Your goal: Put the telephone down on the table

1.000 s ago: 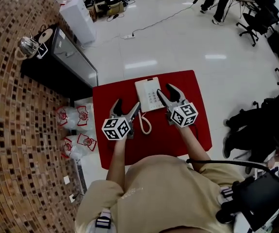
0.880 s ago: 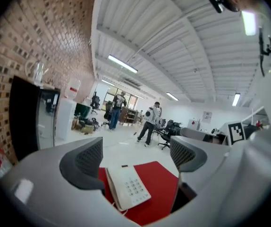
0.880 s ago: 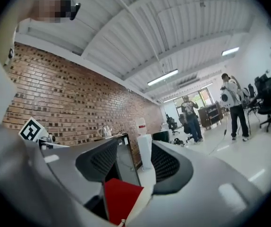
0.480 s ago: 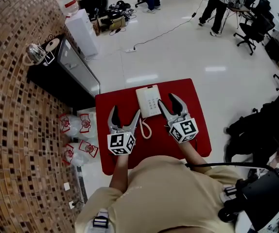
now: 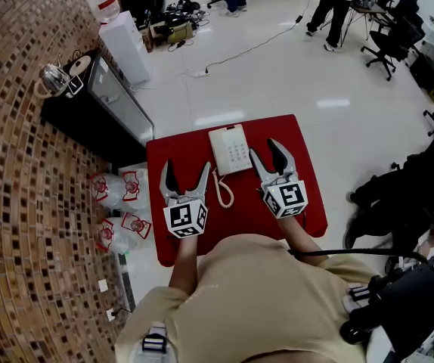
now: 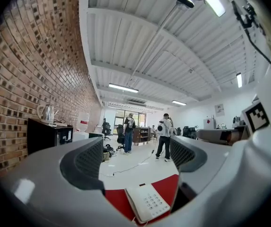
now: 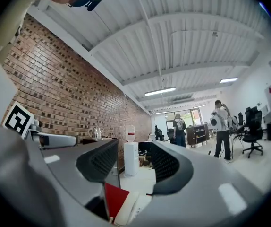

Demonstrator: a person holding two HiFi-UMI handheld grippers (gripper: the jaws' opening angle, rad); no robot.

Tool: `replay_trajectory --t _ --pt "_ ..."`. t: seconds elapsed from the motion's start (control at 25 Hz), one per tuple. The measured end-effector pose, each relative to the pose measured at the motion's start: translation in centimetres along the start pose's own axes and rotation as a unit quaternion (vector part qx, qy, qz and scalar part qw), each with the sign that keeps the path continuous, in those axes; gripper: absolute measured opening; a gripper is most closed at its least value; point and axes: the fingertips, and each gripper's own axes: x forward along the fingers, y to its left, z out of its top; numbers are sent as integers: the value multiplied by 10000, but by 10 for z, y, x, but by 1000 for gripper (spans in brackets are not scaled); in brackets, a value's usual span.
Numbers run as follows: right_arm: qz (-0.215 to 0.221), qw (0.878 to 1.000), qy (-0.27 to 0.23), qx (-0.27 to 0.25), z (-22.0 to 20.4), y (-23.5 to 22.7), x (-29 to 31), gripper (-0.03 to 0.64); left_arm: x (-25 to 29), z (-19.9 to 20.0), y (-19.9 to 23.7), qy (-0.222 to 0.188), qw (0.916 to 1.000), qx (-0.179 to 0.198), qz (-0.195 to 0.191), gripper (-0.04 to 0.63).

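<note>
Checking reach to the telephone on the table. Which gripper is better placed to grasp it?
Right, probably. The right gripper is open, its tips close beside the telephone; the left gripper, also open, sits farther back, by the coiled cord.

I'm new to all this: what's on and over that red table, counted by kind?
Telephone: 1, white, lying on the red table
Hand-held grippers: 2, the left hand-held gripper and the right hand-held gripper, both open and holding nothing
Total: 3
</note>
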Motion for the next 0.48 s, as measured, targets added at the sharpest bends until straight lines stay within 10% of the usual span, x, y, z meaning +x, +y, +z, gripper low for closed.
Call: replay_trajectory --t 0.48 --pt "-80 9999 68 11 -24 19 -7 212 -25 -25 24 75 9995 42 293 446"
